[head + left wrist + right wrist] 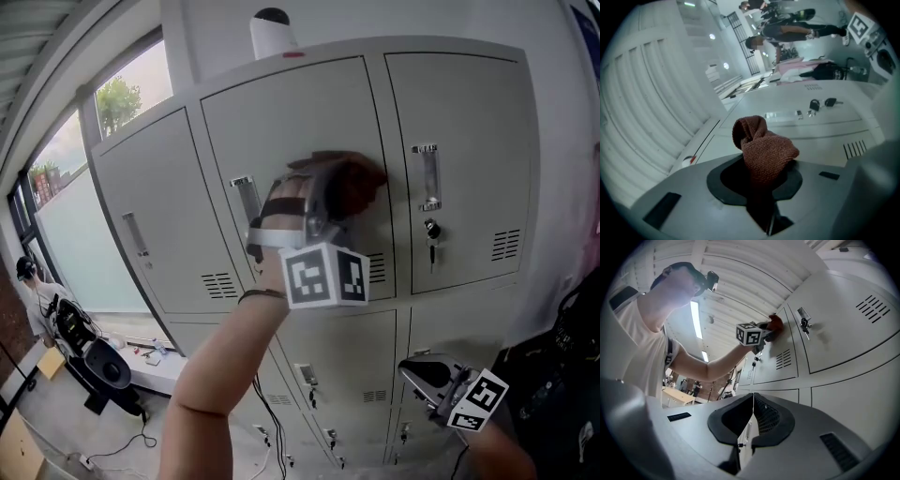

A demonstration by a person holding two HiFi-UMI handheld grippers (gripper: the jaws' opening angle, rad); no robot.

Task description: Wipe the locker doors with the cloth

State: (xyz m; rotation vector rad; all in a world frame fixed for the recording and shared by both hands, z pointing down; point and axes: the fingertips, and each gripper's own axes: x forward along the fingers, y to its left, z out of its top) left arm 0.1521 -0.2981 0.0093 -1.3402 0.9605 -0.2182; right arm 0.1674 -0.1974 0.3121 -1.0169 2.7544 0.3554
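My left gripper [330, 202] is raised to the middle upper locker door [291, 122] and is shut on a brown cloth [354, 178], which is bunched against the door's right edge. In the left gripper view the cloth [764, 147] sticks out between the jaws in a folded lump over the grey door [797, 126]. My right gripper [414, 367] hangs low at the right in front of the lower lockers, shut and empty. The right gripper view shows its jaws closed together [753, 399], with the cloth [776, 323] and the left gripper's marker cube [750, 333] far up the doors.
The right upper door has a recessed handle [427, 176] and keys hanging in its lock [431, 231]. A white device [272, 30] sits on top of the lockers. A window [84, 216] is at the left; a person [33, 281], equipment and cables lie below it.
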